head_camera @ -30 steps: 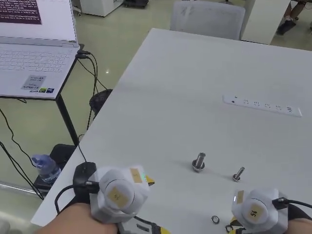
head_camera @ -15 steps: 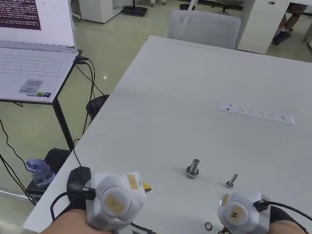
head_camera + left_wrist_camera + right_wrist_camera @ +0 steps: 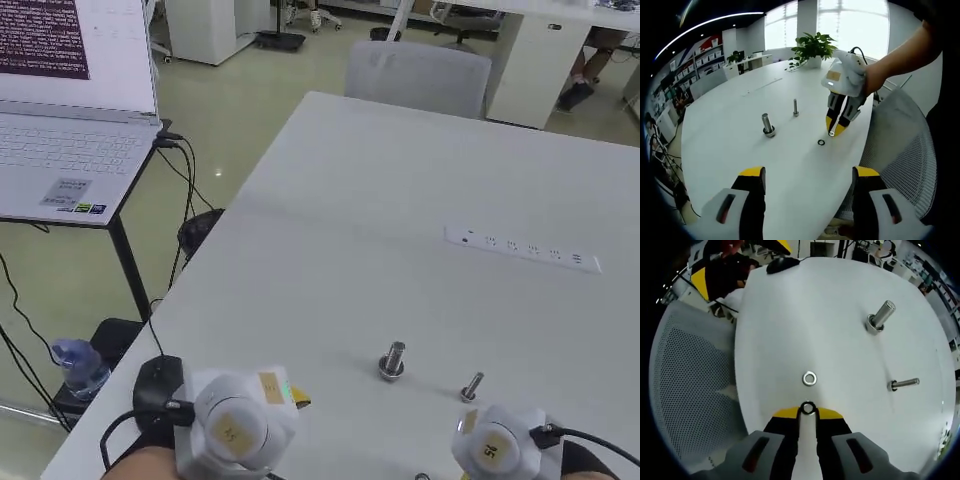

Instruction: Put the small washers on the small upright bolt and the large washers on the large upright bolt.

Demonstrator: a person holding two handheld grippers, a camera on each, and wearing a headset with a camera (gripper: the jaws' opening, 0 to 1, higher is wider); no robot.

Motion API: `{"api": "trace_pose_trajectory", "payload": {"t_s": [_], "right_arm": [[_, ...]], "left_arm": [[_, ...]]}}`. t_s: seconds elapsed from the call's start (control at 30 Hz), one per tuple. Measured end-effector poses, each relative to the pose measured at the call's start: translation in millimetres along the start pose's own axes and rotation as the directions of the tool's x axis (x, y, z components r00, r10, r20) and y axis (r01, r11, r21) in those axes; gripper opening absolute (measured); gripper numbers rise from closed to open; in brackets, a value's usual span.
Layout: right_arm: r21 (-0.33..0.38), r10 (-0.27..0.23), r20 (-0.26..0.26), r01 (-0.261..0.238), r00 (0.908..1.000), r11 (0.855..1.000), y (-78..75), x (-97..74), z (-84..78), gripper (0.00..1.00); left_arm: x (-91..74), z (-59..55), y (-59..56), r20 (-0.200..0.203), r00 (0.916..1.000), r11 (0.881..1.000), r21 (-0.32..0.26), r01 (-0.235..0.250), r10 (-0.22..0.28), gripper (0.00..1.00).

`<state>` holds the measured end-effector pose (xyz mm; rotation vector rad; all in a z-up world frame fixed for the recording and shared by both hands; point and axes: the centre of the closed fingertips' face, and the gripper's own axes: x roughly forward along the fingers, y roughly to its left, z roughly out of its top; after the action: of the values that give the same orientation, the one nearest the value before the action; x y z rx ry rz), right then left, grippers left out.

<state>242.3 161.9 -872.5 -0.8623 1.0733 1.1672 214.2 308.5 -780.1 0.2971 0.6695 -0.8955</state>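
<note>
Right fingers [image 3: 785, 426] are nearly shut, pinching a washer [image 3: 807, 408] at their tips, down by the worktop [image 3: 775, 330]. A second washer [image 3: 809, 378] lies just ahead. Left fingers [image 3: 752, 190] gape wide, empty. I judge the pick made. Next I must lift and centre the hole over whichever fits, large bolt [image 3: 880, 315] or small bolt [image 3: 904, 384].

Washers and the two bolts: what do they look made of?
The loose washer and the gripped washer in the right tool look like bright metal, probably plated steel: silvery, with glints. The large bolt and small bolt show the same grey metallic sheen.
</note>
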Motion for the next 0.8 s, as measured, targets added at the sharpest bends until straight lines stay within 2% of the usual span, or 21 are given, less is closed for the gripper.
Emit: {"api": "trace_pose_trajectory", "payload": {"t_s": [0.2, 0.4, 0.53, 0.8], "right_arm": [[0.021, -0.001, 0.001, 0.001, 1.0, 1.0, -9.9, -13.4, -7.7, 0.12], [0.045, -0.029, 0.011, 0.028, 0.9995, 0.999, -35.9, -36.2, -16.6, 0.12], [0.05, -0.031, 0.004, 0.031, 0.9995, 0.998, -51.9, -48.8, -23.0, 0.12], [0.034, -0.054, 0.026, 0.053, 0.9982, 0.998, -77.4, -66.2, -16.2, 0.12]], "left_arm": [[3.5, 3.5, 0.6, -0.002, 1.0, 1.0, 0.005, 0.006, -0.006, 0.71], [7.3, 10.6, 1.5, 0.015, 0.9999, 1.0, -0.005, 0.009, -0.009, 0.75], [9.6, 8.8, 3.8, -0.003, 1.0, 1.0, 0.001, 0.001, -0.001, 0.76], [11.5, 7.8, 4.4, -0.013, 0.9999, 1.0, 0.003, -0.002, 0.002, 0.81]]}}
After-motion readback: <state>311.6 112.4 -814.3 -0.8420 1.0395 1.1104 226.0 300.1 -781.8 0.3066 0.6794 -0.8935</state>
